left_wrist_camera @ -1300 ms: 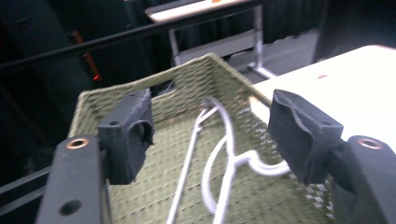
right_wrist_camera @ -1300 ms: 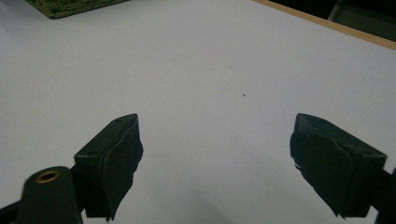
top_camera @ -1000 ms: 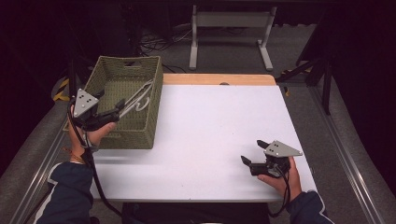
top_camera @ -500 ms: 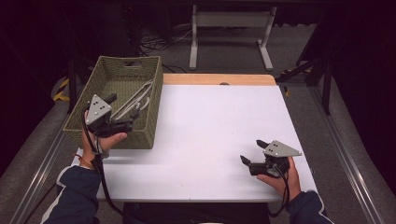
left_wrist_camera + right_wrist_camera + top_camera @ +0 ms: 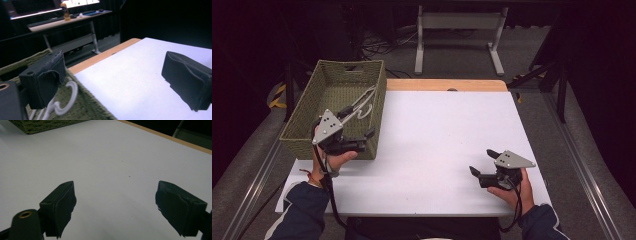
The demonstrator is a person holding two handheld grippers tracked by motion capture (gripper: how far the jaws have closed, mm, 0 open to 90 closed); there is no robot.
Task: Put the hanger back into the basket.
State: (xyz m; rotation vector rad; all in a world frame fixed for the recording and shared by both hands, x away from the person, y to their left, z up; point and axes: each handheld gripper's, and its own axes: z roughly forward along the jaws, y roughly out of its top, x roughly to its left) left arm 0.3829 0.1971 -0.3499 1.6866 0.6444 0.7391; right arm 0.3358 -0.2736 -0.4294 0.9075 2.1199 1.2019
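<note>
A green woven basket (image 5: pixel 307 131) stands at the table's left edge. White plastic hangers (image 5: pixel 362 102) lean inside it against its right wall. My left gripper (image 5: pixel 359 122) hovers open over the basket's near right corner, one jaw above the basket and the other above the table. In the left gripper view (image 5: pixel 113 60) a white hanger (image 5: pixel 71 93) curves just beneath the left jaw, and the basket rim (image 5: pixel 87 107) runs below it. My right gripper (image 5: pixel 481 161) rests open near the table's front right, nothing between its jaws (image 5: pixel 116 186).
The white table top (image 5: pixel 442 135) has a wooden strip (image 5: pixel 444 85) along its far edge. A metal stand (image 5: pixel 459 22) sits on the floor behind. The basket's corner (image 5: pixel 45 126) lies far ahead of the right gripper.
My left gripper has moved right and slightly nearer, from the basket's left front to its near right corner. The right gripper has stayed put.
</note>
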